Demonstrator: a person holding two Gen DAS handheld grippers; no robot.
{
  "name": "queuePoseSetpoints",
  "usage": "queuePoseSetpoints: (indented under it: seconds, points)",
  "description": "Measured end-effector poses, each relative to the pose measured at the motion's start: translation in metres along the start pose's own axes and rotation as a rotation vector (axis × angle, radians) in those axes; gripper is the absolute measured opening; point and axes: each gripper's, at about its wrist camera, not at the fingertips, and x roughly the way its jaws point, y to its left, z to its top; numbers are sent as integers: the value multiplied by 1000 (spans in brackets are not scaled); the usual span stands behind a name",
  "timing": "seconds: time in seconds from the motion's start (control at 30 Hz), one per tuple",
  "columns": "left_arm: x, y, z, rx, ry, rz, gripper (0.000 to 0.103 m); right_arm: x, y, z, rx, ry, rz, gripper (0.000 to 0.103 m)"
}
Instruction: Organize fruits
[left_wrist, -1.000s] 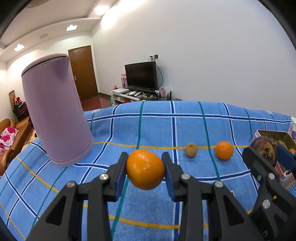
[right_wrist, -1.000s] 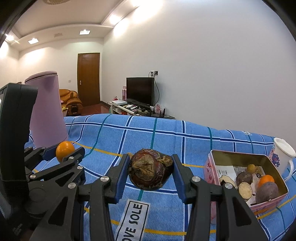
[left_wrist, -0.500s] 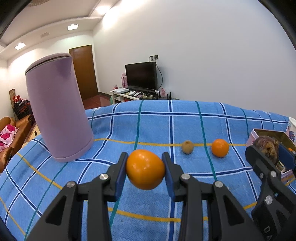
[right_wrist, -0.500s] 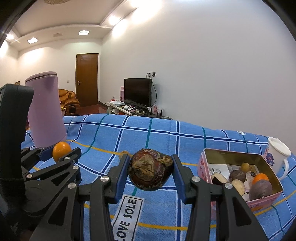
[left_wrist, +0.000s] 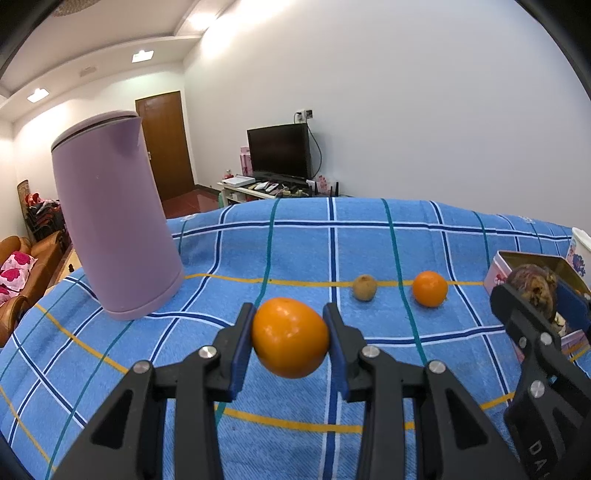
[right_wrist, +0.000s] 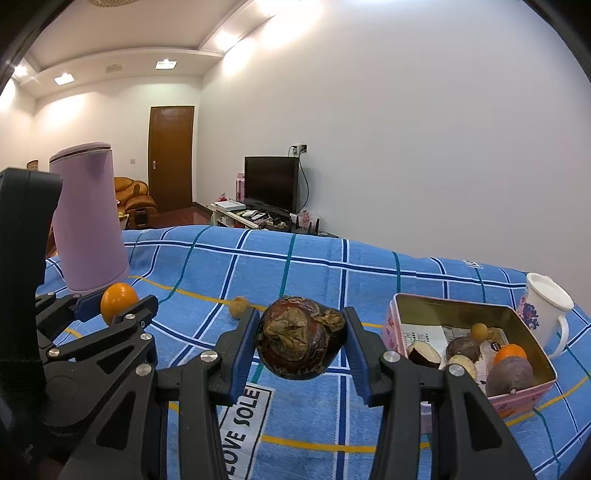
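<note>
We are partway through sorting. The pink tin (right_wrist: 399, 314), to the right of our right fingers, is already holding several fruits, while a small brown fruit (left_wrist: 364, 287) and a second orange (left_wrist: 429, 288) are lying on the blue cloth (left_wrist: 295, 240) ahead of our left fingers, not yet collected. Our left gripper (left_wrist: 290, 338) is clamping an orange (left_wrist: 290, 338) between its pads, clear of the cloth. Our right gripper (right_wrist: 301, 343) is gripping a wrinkled dark fruit (right_wrist: 300, 343), left of the tin.

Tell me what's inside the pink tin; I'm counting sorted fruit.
Inside the pink tin: an orange, several brown and purple fruits, and a printed paper. Its near wall hides whatever lies lower.
</note>
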Motion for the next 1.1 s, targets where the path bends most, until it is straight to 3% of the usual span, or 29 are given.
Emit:
queuePoseSetpoints:
  seconds: [1.1]
  points:
    - [-9, -37, -5, 25, 21, -39, 39, -25, -49, -10, -7, -18, -53, 47]
